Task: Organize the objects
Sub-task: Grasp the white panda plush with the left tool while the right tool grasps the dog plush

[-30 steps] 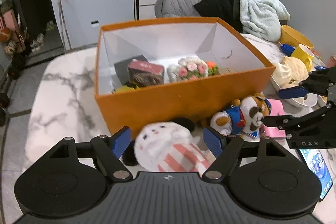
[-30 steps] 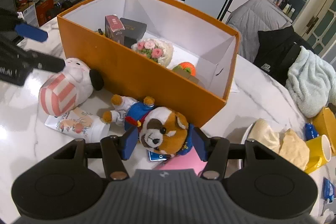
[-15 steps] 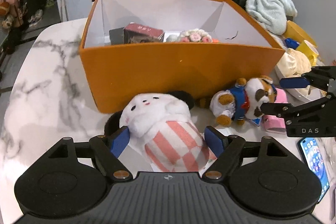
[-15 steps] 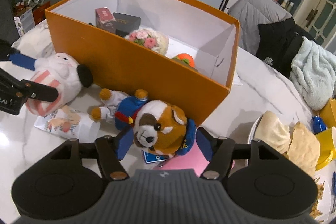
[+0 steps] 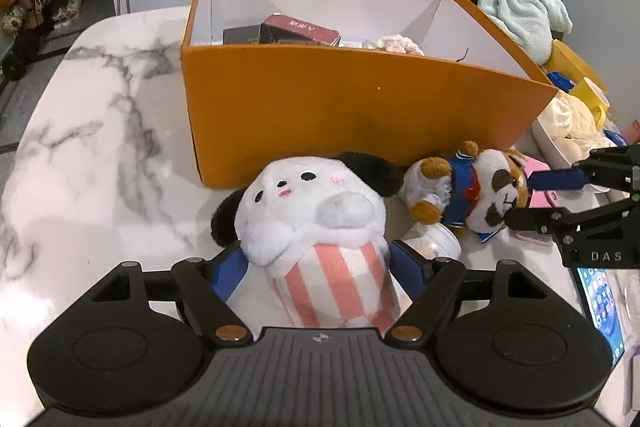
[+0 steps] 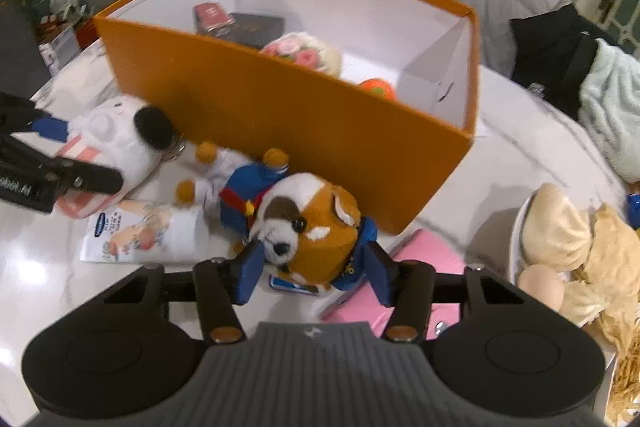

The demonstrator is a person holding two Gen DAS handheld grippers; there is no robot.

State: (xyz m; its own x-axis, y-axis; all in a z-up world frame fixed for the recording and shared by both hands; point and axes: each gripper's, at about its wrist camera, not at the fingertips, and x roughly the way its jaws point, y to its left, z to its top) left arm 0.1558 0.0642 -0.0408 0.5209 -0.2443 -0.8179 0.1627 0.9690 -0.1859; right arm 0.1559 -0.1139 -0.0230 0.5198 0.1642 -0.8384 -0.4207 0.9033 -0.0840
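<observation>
Both grippers have dropped closer since a second ago. The left gripper [image 5: 320, 267] is closing around the striped white plush [image 5: 320, 227]; the right gripper [image 6: 316, 267] is closing, blue pads touching the brown-and-white plush dog's [image 6: 308, 223] head beside the orange box [image 5: 352, 99].

Marble-look table [image 5: 80, 131]: glossy, veined. Orange box [image 5: 340, 115]: matt card, white paper lining. White plush [image 5: 316, 227] and sailor dog plush [image 6: 308, 223]: fuzzy cloth. Pink case [image 6: 424, 267]: possibly smooth plastic.
</observation>
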